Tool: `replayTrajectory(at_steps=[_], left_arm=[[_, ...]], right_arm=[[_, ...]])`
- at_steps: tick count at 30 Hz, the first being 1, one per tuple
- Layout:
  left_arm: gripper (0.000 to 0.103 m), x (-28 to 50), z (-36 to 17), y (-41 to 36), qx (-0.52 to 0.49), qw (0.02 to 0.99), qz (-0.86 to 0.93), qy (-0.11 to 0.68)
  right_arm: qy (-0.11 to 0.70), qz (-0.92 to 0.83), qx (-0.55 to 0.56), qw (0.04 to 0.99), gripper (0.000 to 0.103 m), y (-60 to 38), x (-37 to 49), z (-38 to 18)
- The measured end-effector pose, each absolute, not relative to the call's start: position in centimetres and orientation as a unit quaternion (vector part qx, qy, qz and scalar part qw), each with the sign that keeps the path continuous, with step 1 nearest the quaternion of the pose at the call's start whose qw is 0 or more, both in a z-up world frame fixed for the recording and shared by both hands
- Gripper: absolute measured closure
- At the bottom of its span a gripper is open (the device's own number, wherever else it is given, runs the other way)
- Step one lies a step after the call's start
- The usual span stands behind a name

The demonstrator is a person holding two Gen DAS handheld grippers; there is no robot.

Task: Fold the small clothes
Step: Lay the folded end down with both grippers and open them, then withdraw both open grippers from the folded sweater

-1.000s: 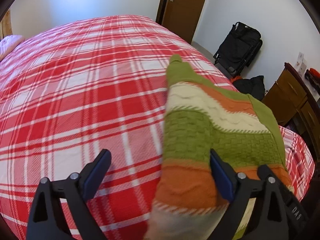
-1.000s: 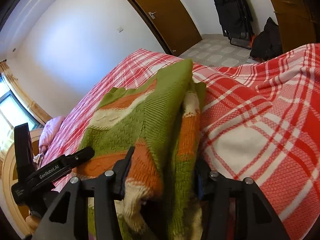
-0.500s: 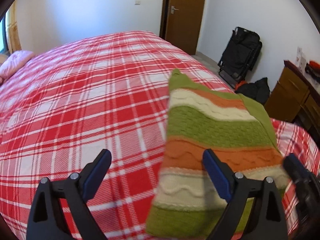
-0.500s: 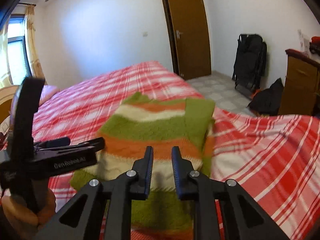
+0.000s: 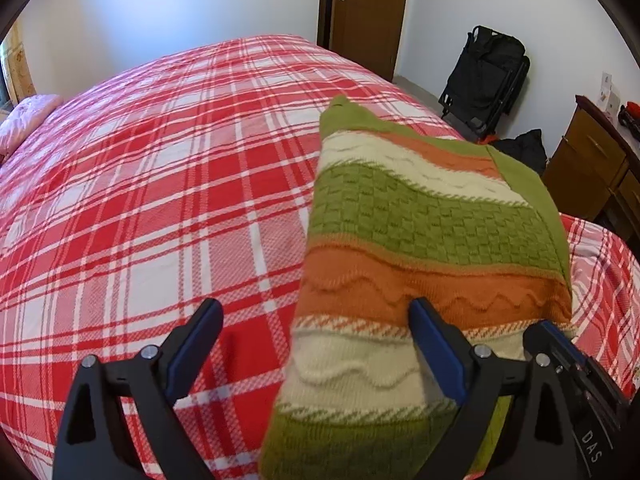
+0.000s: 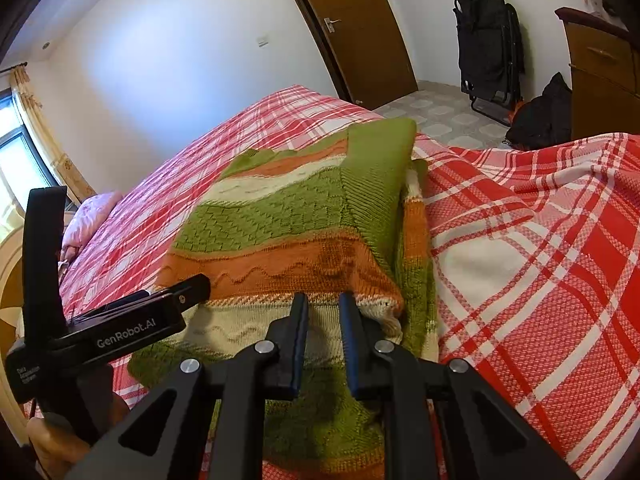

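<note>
Soft, floppy knit sweater [image 5: 420, 248] lies folded at right of frame on the plaid bed [image 5: 160, 184]; left gripper [image 5: 316, 344] gapes wide, empty, right gripper [image 6: 323, 312] nearly closed, empty; best pinched at its thick folded edge.

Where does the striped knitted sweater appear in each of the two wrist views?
Left wrist view: the striped sweater fills the right half, lying on the plaid bed cover.
Right wrist view: the sweater lies at centre, ahead of the fingers.
Shared landmark: the brown door.

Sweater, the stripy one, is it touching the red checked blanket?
Touching. Right wrist view shows the sweater lying flat on the blanket, no gap beneath.
</note>
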State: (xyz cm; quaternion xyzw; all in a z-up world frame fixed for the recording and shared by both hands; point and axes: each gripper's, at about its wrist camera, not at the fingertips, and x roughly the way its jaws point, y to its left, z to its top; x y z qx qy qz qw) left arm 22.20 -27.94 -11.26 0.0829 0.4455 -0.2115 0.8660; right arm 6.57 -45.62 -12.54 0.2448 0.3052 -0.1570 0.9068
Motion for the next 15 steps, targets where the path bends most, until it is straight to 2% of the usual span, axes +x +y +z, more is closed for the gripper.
replayTrajectory(at_steps=[3,15], left_arm=[[0.0,22.3,-11.5,-27.9,0.085,0.867,-0.207,0.444],[0.0,18.5,-11.9,-24.9,0.1,0.855,-0.205,0.465]], right_arm=[[0.315,-0.161,0.235,0.905,0.087,-45.1,6.5,-12.3],[0.332,-0.18,0.201,0.904,0.083,-41.0,3.4,-12.6]])
